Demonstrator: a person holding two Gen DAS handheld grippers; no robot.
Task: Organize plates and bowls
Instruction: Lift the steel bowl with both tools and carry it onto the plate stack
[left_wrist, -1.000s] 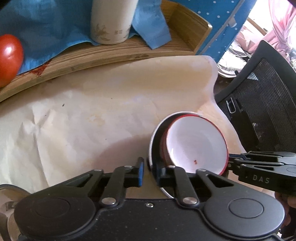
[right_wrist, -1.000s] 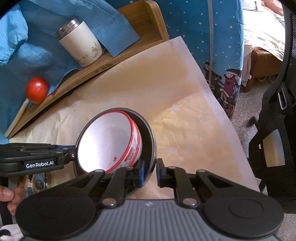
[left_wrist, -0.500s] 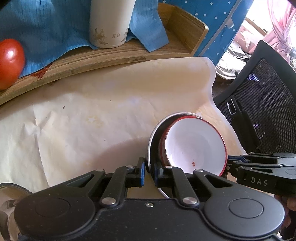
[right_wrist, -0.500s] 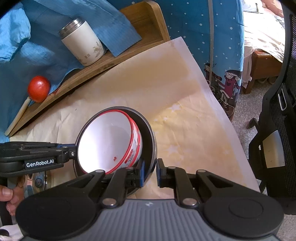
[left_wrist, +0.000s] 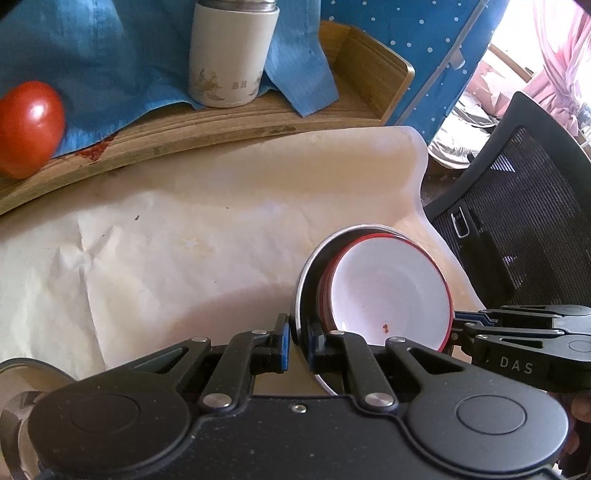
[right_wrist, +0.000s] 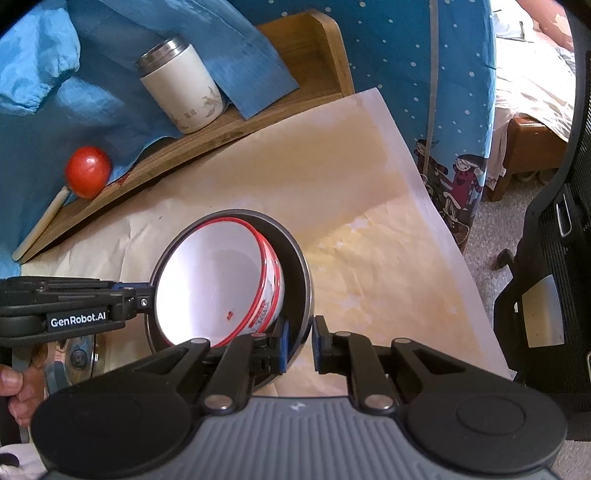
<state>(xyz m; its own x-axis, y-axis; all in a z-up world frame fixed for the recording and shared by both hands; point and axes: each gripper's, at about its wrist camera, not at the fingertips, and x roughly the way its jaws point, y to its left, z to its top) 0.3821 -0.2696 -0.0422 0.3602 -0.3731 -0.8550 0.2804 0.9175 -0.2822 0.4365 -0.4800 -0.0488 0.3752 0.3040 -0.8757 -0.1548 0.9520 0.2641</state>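
Here, my left claw (left_wrist: 295, 345), marked "GenRobot.AI", clamps the near rim of the steel bowl (right_wrist: 301, 291); the red-rimmed white bowl (left_wrist: 388, 295) nests inside; my right claw (right_wrist: 300, 343), marked "DAS", clamps the opposite rim.

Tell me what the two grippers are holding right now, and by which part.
Both the left gripper and right gripper pinch the metal bowl by opposite rims.

The bowl (left_wrist: 388, 291) was white with a red rim, nested in a grey metal bowl (right_wrist: 295, 266). Behind it, beyond cream paper (left_wrist: 184, 240), a red tomato (left_wrist: 29, 127) and white flask (left_wrist: 231, 62) sat against blue cloth (left_wrist: 99, 66)
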